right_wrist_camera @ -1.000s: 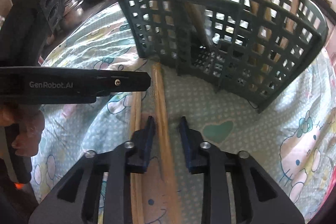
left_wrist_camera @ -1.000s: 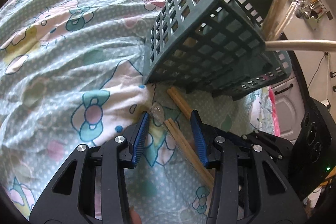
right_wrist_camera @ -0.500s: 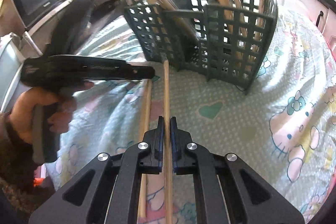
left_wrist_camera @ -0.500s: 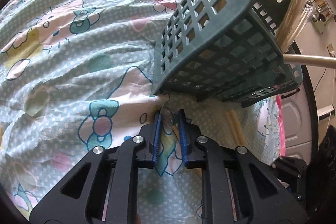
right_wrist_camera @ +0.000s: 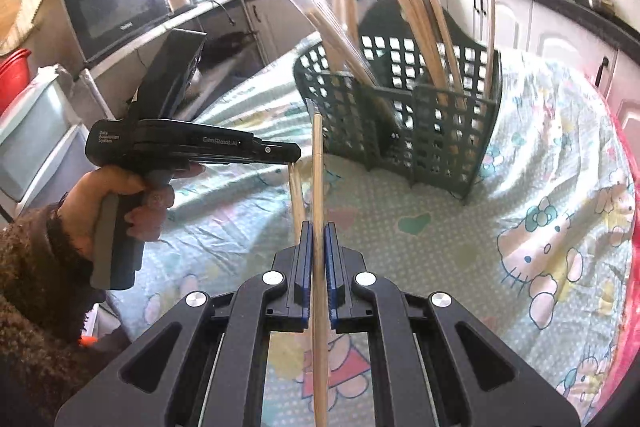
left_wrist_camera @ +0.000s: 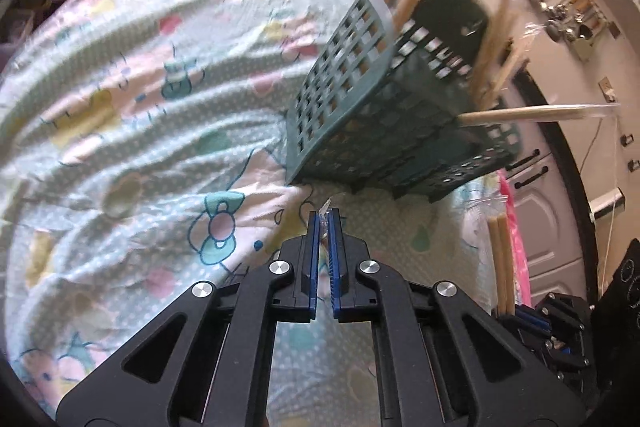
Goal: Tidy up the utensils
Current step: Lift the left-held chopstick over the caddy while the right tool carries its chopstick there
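Observation:
A dark green lattice utensil basket [right_wrist_camera: 420, 123] stands on the patterned cloth and holds several wrapped wooden chopstick pairs; it also shows in the left wrist view [left_wrist_camera: 384, 115]. My right gripper [right_wrist_camera: 316, 227] is shut on a wrapped chopstick pair [right_wrist_camera: 318, 167] and holds it lifted, tip pointing toward the basket. My left gripper [left_wrist_camera: 325, 217] is shut on the clear wrapper end [left_wrist_camera: 326, 205] of another chopstick pair [right_wrist_camera: 297, 199], whose sticks hang down from it. The left gripper [right_wrist_camera: 280, 153] shows from the side in the right wrist view.
The Hello Kitty cloth [left_wrist_camera: 140, 131] covers the whole work surface. A microwave [right_wrist_camera: 116, 11] and storage boxes stand left of it. White cabinets [left_wrist_camera: 548, 211] and a counter with hanging tools line the far side. The right gripper's chopsticks [left_wrist_camera: 502, 263] appear at right in the left view.
Both grippers closed and lifted. The right one took a chopstick pair off the cloth; the left one closed on the wrapper end of the other pair and raised it.

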### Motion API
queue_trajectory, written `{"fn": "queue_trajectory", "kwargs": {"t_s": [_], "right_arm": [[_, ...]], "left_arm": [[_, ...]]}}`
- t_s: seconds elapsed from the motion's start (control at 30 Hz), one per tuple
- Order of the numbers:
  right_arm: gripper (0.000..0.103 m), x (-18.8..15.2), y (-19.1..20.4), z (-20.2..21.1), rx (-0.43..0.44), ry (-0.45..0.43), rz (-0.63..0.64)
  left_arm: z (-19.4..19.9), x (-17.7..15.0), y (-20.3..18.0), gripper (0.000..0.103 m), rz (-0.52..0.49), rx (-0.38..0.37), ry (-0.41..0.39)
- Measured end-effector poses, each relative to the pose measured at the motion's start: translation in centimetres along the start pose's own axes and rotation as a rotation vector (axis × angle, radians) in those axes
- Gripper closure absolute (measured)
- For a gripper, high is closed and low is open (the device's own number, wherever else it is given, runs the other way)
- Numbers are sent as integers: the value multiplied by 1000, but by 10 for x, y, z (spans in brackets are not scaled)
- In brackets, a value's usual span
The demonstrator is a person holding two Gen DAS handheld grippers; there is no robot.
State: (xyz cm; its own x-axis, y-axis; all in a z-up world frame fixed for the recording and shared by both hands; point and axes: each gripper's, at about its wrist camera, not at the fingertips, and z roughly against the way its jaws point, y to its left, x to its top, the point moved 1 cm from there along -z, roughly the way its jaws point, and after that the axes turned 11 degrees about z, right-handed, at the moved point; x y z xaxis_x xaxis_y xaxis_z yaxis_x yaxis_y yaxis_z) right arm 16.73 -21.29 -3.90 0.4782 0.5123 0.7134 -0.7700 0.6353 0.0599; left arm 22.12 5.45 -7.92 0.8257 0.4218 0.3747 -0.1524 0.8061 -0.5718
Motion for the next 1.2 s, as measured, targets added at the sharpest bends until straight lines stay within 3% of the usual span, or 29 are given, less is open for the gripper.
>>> {"fn": "queue_trajectory", "kwargs": {"t_s": [0.33,0.73,1.03,1.2], "right_arm": [[97,36,19,33,-53,-246,28],[97,83,-5,73,-163,-494,28],[97,122,-36,83,-241,-638,12],[97,135,-51,77,-275,-671,6]], "left_arm": [[67,2,-40,102,-108,-76,-132],[125,11,-96,102,-206,-165,-268],[169,42,-125,102,-247,-211,-387],[184,62,-140,102,-260,-224,-444]]}}
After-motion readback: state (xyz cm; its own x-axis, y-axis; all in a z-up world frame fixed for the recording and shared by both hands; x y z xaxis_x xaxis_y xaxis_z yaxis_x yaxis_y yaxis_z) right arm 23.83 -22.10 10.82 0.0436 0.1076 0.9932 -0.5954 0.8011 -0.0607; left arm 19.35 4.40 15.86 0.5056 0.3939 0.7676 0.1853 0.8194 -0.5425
